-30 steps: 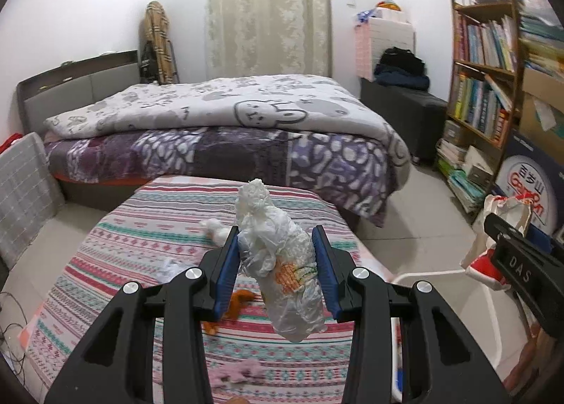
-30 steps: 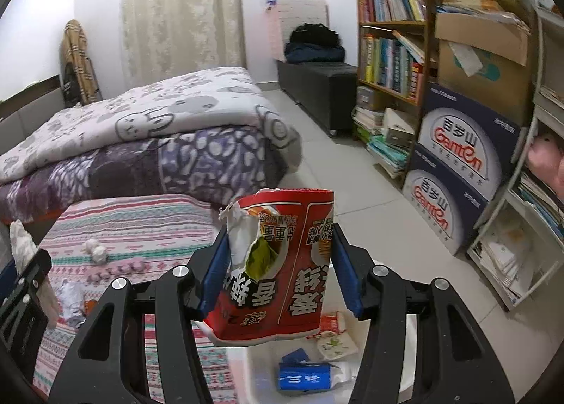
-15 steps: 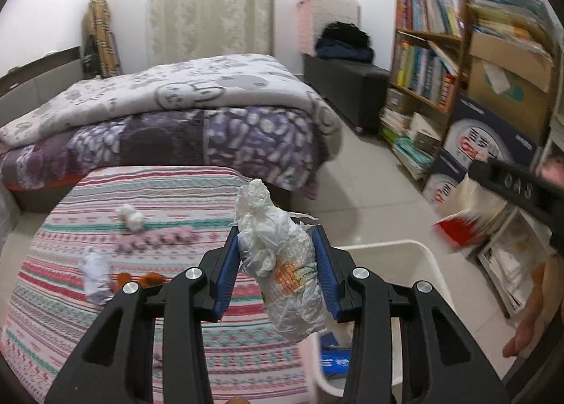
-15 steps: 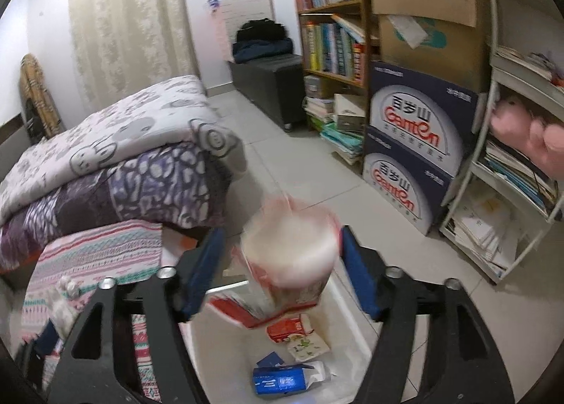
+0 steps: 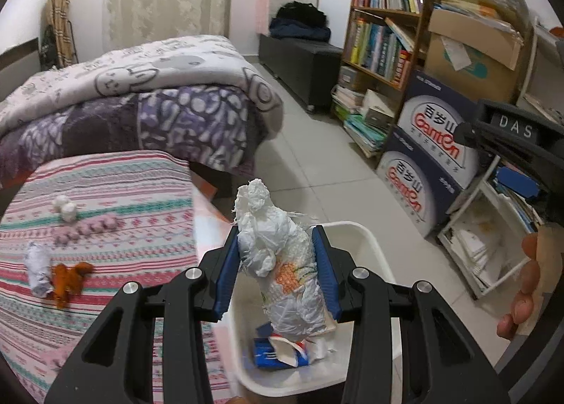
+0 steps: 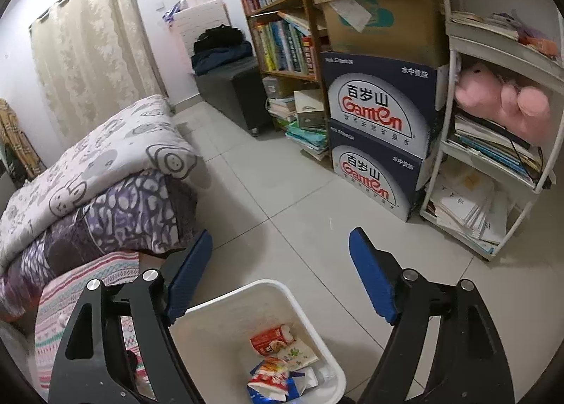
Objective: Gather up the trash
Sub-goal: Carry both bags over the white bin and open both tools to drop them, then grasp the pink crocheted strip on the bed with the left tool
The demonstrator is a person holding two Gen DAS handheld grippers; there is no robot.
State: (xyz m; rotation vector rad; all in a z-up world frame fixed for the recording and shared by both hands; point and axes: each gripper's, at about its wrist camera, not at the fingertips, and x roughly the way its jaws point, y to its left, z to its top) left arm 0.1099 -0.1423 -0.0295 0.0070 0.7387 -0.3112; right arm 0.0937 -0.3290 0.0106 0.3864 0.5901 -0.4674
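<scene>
My left gripper (image 5: 277, 263) is shut on a crumpled white plastic wrapper (image 5: 282, 270) and holds it over the white trash bin (image 5: 366, 245). The bin holds a blue packet and other wrappers. My right gripper (image 6: 280, 277) hangs above the same bin (image 6: 246, 302); its jaws are opening and nothing is between them. A red snack bag (image 6: 269, 374) lies inside among other packets. On the striped cloth (image 5: 123, 192) lie a white paper ball (image 5: 65, 208), a crumpled white wrapper (image 5: 37, 268) and an orange scrap (image 5: 68, 277).
A bed with a purple quilt (image 5: 141, 94) stands behind the striped cloth. Bookshelves (image 5: 380, 37), stacked blue water cartons (image 6: 380, 129) and a white rack with papers (image 6: 493, 164) line the right side. Grey tiled floor (image 6: 275, 192) lies between. A hand (image 5: 528, 284) shows at the right edge.
The right gripper opened and the red snack bag dropped into the bin. The left gripper swung right from over the striped cloth to over the bin, wrapper still held.
</scene>
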